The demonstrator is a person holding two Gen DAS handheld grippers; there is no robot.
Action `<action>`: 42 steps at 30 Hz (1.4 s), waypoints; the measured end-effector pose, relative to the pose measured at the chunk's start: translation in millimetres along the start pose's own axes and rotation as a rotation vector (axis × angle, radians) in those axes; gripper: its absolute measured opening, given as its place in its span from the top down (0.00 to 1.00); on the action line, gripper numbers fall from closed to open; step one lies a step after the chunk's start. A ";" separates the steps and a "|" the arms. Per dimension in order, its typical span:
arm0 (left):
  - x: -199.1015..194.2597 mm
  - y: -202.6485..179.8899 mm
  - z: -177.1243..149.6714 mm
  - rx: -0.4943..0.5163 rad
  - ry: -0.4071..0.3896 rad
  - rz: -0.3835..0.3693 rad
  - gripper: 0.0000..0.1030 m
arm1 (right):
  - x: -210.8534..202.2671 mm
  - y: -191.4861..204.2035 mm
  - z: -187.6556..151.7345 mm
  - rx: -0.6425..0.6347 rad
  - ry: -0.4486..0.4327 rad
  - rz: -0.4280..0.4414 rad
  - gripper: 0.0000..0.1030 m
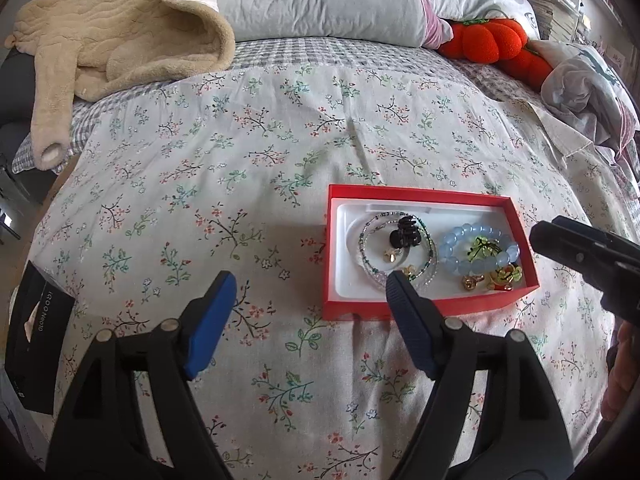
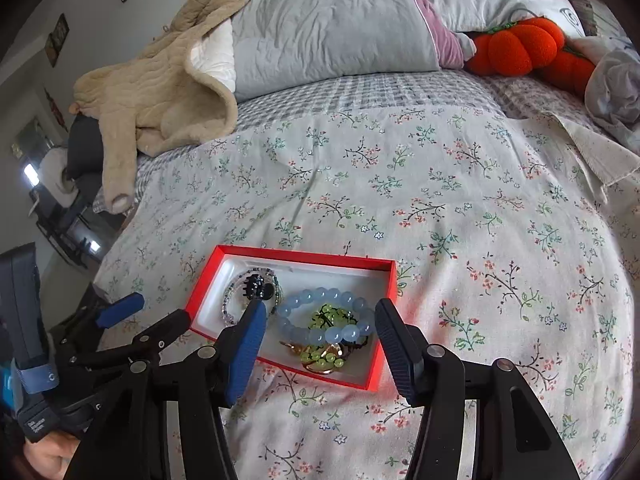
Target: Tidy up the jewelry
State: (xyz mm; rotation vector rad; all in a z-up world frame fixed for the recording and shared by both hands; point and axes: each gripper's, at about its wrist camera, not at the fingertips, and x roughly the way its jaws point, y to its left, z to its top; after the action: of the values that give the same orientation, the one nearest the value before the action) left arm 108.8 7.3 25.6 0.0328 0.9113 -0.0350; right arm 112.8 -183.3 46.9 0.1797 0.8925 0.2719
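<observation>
A red box (image 1: 432,303) with a white lining lies on the floral bedspread; it also shows in the right wrist view (image 2: 208,280). Inside are a blue bead bracelet (image 1: 454,240) (image 2: 296,304), a thin beaded bracelet (image 1: 366,236), a black hair claw (image 1: 406,230) (image 2: 258,286), green and gold pieces (image 2: 324,356) and small gold charms (image 1: 472,282). My left gripper (image 1: 310,284) is open and empty, just left of the box's near edge. My right gripper (image 2: 320,314) is open and empty, low over the box's near end.
A beige fleece garment (image 1: 120,40) and grey pillow (image 1: 320,0) lie at the bed's far end, with orange plush pumpkins (image 1: 492,40) at the right. A black phone box (image 1: 34,332) sits at the bed's left edge.
</observation>
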 end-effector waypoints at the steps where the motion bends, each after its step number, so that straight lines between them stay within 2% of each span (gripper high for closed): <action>1: -1.0 1.6 -1.1 -0.003 0.002 0.005 0.24 | -3.6 -0.2 -2.7 -0.003 0.003 -0.007 0.44; 3: -3.4 4.9 -5.1 -0.009 0.011 0.018 0.19 | -9.6 -1.1 -8.9 -0.008 0.019 -0.029 0.42; 5: -6.0 6.6 -9.7 -0.003 0.022 0.028 0.16 | -17.2 -4.6 -14.5 0.006 0.018 -0.043 0.35; 9: -15.1 7.7 -18.0 0.009 0.033 0.052 0.01 | -31.7 -6.0 -24.7 0.014 0.013 -0.076 0.23; 12: -23.0 5.9 -24.3 0.039 0.036 0.051 0.01 | -38.0 -1.3 -33.7 -0.012 0.029 -0.103 0.12; 14: -26.7 4.6 -29.4 0.052 0.046 0.049 0.01 | -40.8 3.2 -42.1 -0.034 0.034 -0.134 0.10; 16: -29.2 4.3 -34.6 0.047 0.067 0.033 0.01 | -41.6 5.6 -50.0 -0.042 0.053 -0.165 0.00; 20: -34.9 3.0 -43.0 0.021 0.097 -0.009 0.01 | -41.3 7.9 -61.7 -0.025 0.088 -0.205 0.00; 26: -41.8 -4.5 -51.0 0.028 0.098 -0.027 0.01 | -40.1 13.1 -70.0 -0.016 0.106 -0.217 0.00; 42: -38.8 -5.5 -53.3 0.032 0.108 -0.027 0.01 | -34.3 12.2 -71.0 -0.013 0.127 -0.230 0.00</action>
State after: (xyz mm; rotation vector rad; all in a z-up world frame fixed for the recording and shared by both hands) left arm 42.8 4.7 23.5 0.0529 1.0195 -0.0739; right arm 34.6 -179.3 31.8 0.0469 1.0278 0.0748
